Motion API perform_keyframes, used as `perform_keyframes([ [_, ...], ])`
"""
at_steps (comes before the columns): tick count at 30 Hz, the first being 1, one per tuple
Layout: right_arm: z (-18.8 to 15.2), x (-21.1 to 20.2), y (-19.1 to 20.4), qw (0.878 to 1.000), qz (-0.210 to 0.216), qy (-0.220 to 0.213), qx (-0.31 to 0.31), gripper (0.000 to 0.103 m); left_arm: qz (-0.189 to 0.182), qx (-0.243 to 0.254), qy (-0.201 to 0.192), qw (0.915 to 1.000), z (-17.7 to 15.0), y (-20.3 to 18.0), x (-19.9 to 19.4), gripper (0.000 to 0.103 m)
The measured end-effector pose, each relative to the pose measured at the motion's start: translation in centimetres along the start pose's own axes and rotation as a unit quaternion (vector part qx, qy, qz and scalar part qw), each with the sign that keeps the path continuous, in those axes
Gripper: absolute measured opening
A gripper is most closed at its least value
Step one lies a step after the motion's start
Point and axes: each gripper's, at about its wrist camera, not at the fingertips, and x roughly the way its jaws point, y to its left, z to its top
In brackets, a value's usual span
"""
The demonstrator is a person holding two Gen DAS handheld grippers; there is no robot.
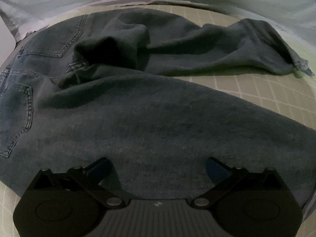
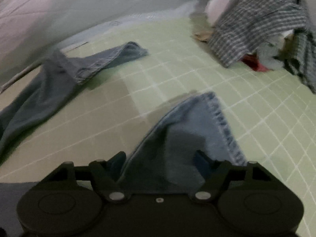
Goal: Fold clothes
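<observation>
We see a pair of blue jeans (image 1: 150, 118) spread on a pale green gridded mat (image 1: 262, 90), and they are not yet folded into a compact stack. In the left wrist view the seat with its stitched back pockets lies at the left. The near leg runs flat toward the right. The far leg is rumpled, with a raised hump of denim near the crotch, and ends in a frayed hem at the far right. The two legs lie apart, with bare mat between them, so no leg-on-leg fold shows here.

Our left gripper (image 1: 158, 167) hovers just above the near leg with its fingers spread wide, and we see no cloth pinched between them.

In the right wrist view, the right gripper (image 2: 161, 162) sits at the hem end of the near leg (image 2: 193, 130). The denim rises in a peak between its fingers, which stand partly apart. The picture is blurred, and we cannot tell whether the pads are actually pinching the cloth. The far leg's cuff (image 2: 110, 59) lies at the far left, well apart from this hem.

A heap of other clothes (image 2: 260, 23), among them a grey striped piece, waits at the far right.

We judge that bringing the legs together, smoothing the rumpled leg and folding lengthwise are left for the jeans, and the heap looks unsorted.
</observation>
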Motion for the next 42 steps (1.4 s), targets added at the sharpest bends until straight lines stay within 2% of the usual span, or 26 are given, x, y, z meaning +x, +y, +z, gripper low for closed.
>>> perform_keyframes([
  [1,0.0,0.0,-0.1,1.000,0.005,-0.002,-0.009,0.070,-0.001,0.001,-0.002,1.0000,0.1,0.0,0.1,0.103],
  [3,0.2,-0.1,-0.2,1.000,0.014,-0.004,-0.023,0.045,-0.001,0.001,-0.007,1.0000,0.0,0.0,0.1,0.103],
  [4,0.3,-0.1,-0.3,0.999,0.017,-0.005,-0.027,0.040,-0.001,0.001,-0.009,1.0000,0.0,0.0,0.0,0.103],
  [6,0.5,-0.2,-0.5,0.999,0.023,-0.005,-0.034,0.021,-0.001,0.000,-0.014,0.9999,-0.1,0.1,0.0,0.103],
  [9,0.9,-0.3,-1.3,0.998,0.052,-0.006,-0.032,0.012,0.000,-0.003,-0.014,0.9999,-0.3,0.1,-0.2,0.103],
  [12,1.8,-1.3,-1.3,0.996,0.077,-0.032,-0.031,0.010,0.005,-0.015,-0.003,0.9999,-0.2,0.0,-0.3,0.103],
  [14,2.8,-3.2,-1.4,0.993,0.094,-0.069,-0.027,0.009,0.011,-0.025,0.003,0.9996,-0.1,-0.1,-0.3,0.103],
  [16,3.7,-6.0,-2.1,0.986,0.117,-0.117,-0.016,0.008,0.016,-0.034,0.011,0.9992,0.1,-0.1,-0.3,0.103],
  [19,4.3,-11.4,-3.7,0.969,0.142,-0.201,-0.011,0.008,0.019,-0.043,0.017,0.9987,0.1,-0.1,-0.3,0.103],
  [22,3.1,-13.1,-5.6,0.967,0.126,-0.221,-0.022,0.008,0.021,-0.047,0.019,0.9985,0.1,-0.2,-0.4,0.103],
  [23,2.3,-12.4,-6.3,0.972,0.113,-0.207,-0.022,0.008,0.021,-0.047,0.021,0.9985,0.0,-0.2,-0.4,0.103],
  [25,0.4,-9.3,-7.9,0.988,0.083,-0.134,0.002,0.009,0.021,-0.047,0.024,0.9984,-0.1,-0.2,-0.5,0.103],
  [27,-2.1,-6.8,-9.7,0.995,0.067,-0.064,0.046,0.010,0.021,-0.048,0.027,0.9983,-0.2,-0.2,-0.6,0.103],
  [29,-4.0,-5.8,-11.1,0.995,0.064,-0.025,0.077,0.015,0.021,-0.048,0.031,0.9982,-0.3,-0.2,-0.6,0.103],
  [31,-4.6,-5.9,-11.7,0.993,0.068,-0.018,0.091,0.019,0.021,-0.049,0.035,0.9980,-0.5,-0.2,-0.7,0.103],
  [33,-4.5,-6.3,-12.1,0.991,0.074,-0.023,0.106,0.035,0.023,-0.047,0.044,0.9977,-0.7,-0.5,-0.9,0.103],
  [35,-4.5,-6.9,-12.4,0.992,0.072,-0.029,0.101,0.042,0.025,-0.044,0.052,0.9974,-0.9,-0.8,-1.1,0.103],
  [37,-4.6,-7.5,-12.8,0.993,0.068,-0.035,0.095,0.055,0.025,-0.040,0.059,0.9971,-1.2,-1.0,-1.3,0.103],
  [39,-4.5,-7.9,-13.2,0.993,0.063,-0.049,0.082,0.087,0.025,-0.035,0.062,0.9971,-1.7,-1.3,-1.5,0.103],
  [41,-4.0,-8.3,-13.5,0.994,0.054,-0.079,0.053,0.102,0.028,-0.037,0.060,0.9971,-2.4,-1.6,-1.8,0.103],
  [42,-3.5,-8.2,-13.5,0.994,0.056,-0.088,0.035,0.103,0.030,-0.038,0.058,0.9971,-2.8,-1.8,-2.0,0.103],
])
